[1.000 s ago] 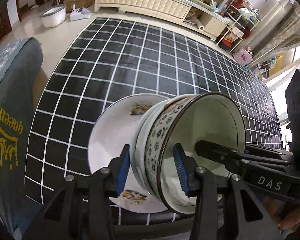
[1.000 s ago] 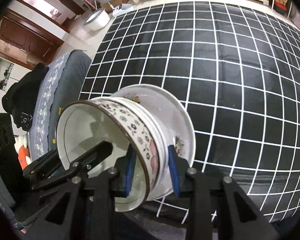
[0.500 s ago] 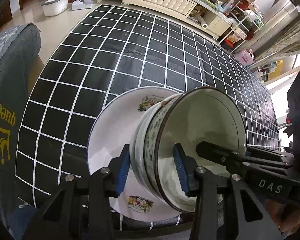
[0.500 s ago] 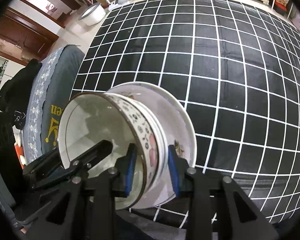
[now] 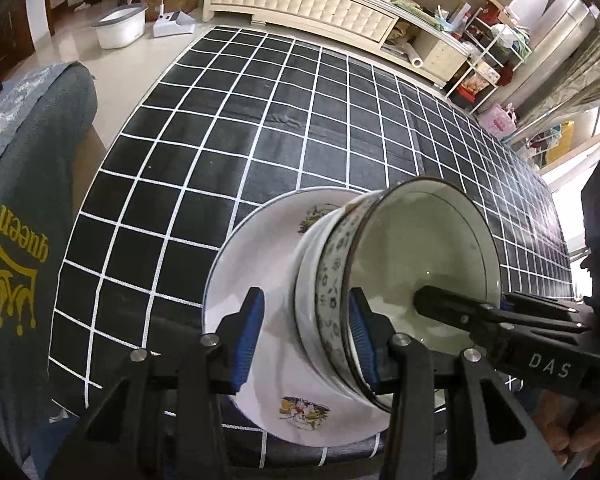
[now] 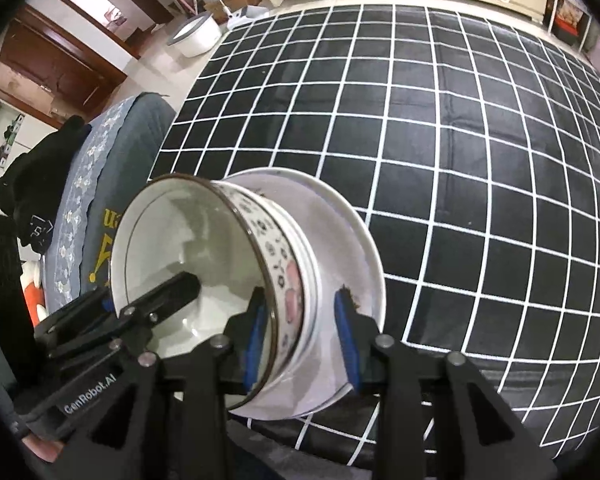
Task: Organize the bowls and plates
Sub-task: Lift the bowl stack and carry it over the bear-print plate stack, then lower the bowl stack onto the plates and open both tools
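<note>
Stack of dishes at the near edge of the worktop, which wears a black cloth with a white grid. Bottom piece: a white plate with small picture motifs. On it sit nested bowls; the top bowl has a dark rim and a flower band on its outer wall.

Left gripper: jaws parted, one blue pad just beside the plate's face, the other inside the top bowl at its rim. The bowl wall stands between them; contact cannot be told.

Right gripper: jaws likewise spread, straddling the bowl walls from the opposite side, one finger inside the bowl, one over the plate.

A grey cloth with yellow lettering lies left of the worktop.
</note>
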The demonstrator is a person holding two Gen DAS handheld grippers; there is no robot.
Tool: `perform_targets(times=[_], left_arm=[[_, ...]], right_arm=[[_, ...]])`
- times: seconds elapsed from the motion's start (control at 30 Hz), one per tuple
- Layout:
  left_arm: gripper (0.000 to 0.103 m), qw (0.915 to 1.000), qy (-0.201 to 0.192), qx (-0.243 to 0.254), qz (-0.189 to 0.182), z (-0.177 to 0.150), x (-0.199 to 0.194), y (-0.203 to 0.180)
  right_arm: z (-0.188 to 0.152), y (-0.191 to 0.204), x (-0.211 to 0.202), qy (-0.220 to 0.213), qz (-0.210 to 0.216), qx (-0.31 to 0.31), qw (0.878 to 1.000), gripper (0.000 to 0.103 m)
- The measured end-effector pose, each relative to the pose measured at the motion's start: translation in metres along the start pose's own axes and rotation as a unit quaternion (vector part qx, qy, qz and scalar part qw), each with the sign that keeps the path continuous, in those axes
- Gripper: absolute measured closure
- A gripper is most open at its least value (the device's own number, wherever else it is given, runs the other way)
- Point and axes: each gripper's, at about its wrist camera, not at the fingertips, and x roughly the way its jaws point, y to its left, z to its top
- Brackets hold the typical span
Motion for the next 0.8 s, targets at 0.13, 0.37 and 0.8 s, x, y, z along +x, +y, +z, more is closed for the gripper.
perform_targets(times=[0.13,0.37,0.8], left_arm=[[0.062,1.0,-0.003,0.002,0.006,-0.002,-0.003,0.0],[0.062,0.9997,-0.024,0.003,0.007,-0.002,-0.014,-0.004],[0.062,0.9905,-0.103,0.07,0.06,-0.012,-0.063,-0.04]], right_arm=[[-0.002,0.002,-0.006,-0.015,-0.003,0.0,1.0,0.065],[-0.001,-0.001,-0.02,-0.036,-0.011,0.0,0.999,0.064],[-0.024,0.002,-0.076,-0.125,-0.036,-0.024,0.991,0.064]])
